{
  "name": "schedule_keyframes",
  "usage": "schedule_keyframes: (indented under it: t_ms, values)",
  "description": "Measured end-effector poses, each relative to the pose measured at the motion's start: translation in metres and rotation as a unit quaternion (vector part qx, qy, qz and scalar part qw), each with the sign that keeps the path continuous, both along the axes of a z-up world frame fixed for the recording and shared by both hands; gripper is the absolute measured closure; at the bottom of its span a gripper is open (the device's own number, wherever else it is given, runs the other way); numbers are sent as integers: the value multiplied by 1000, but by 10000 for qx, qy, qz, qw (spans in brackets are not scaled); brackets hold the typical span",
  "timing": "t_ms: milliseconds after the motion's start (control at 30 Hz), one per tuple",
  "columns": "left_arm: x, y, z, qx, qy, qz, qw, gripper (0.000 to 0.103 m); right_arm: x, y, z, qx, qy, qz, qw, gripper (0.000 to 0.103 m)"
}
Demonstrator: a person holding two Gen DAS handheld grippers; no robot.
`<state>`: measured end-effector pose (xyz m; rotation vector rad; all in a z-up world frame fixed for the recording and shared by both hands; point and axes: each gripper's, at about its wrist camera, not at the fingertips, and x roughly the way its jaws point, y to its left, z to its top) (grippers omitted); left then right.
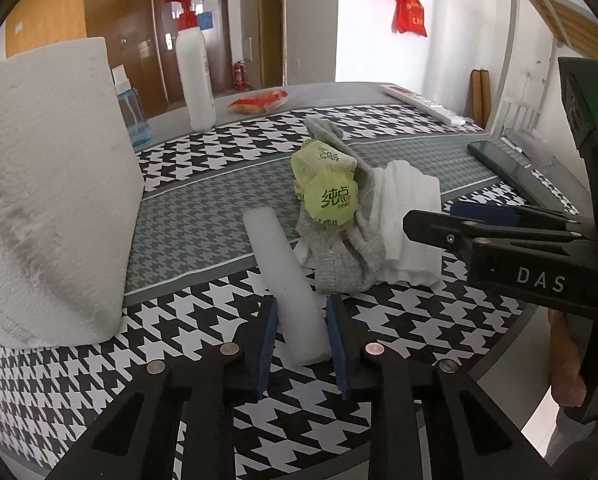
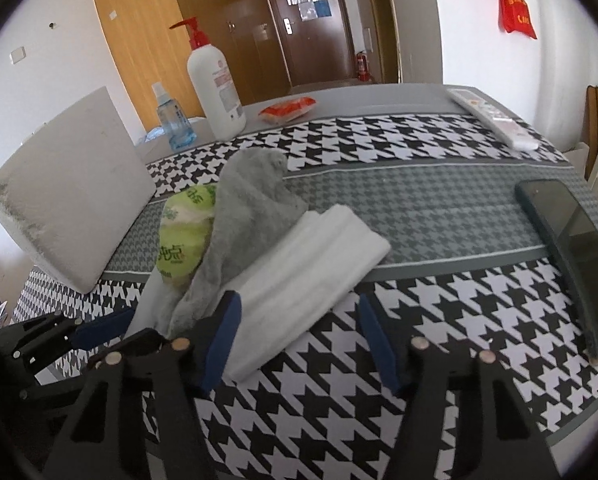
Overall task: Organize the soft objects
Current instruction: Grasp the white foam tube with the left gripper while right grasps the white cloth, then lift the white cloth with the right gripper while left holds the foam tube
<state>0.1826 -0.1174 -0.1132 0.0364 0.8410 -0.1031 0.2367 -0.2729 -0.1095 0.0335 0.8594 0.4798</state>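
A white foam stick [image 1: 287, 284] lies on the houndstooth table cloth [image 1: 203, 184]. My left gripper [image 1: 301, 340] has its blue pads against both sides of the stick's near end. Beyond it lie a grey sock [image 1: 347, 256], a green tissue pack [image 1: 331, 188] on the sock, and a folded white towel [image 1: 409, 220]. My right gripper [image 2: 299, 340] is open; the towel's near end [image 2: 299, 280] lies between its pads, beside the left one. The sock [image 2: 247, 220] and pack [image 2: 187, 236] sit left of the towel.
A large white foam block [image 1: 51, 184] leans at the left. At the back stand a white pump bottle [image 1: 195, 76] and a blue spray bottle [image 1: 135, 116], with a red snack packet [image 1: 259, 102]. A remote [image 2: 491, 116] and a black phone [image 2: 575, 256] lie at the right.
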Motion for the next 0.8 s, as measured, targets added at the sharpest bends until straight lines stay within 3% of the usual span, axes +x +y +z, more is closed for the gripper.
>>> schedule_keyframes:
  t_ms: [100,200,267,367,800]
  values:
    - [0,0,0,17,-31,-23,10000,79,1,5,1,-71,-16,7,10000,46]
    - [0,1,0,20,-54,-43,10000,80,2,11,1,-120,-10,32,9999,60]
    - [-1,1,0,20,-59,-58,10000,80,3,15,0,-165,-3,93,9998,78]
    - [-1,3,0,-22,-47,-47,10000,81,6,20,-2,-224,-14,127,9997,93]
    - [-6,11,7,-67,-194,-7,9998,82,-2,-5,18,-155,-287,-237,9992,98]
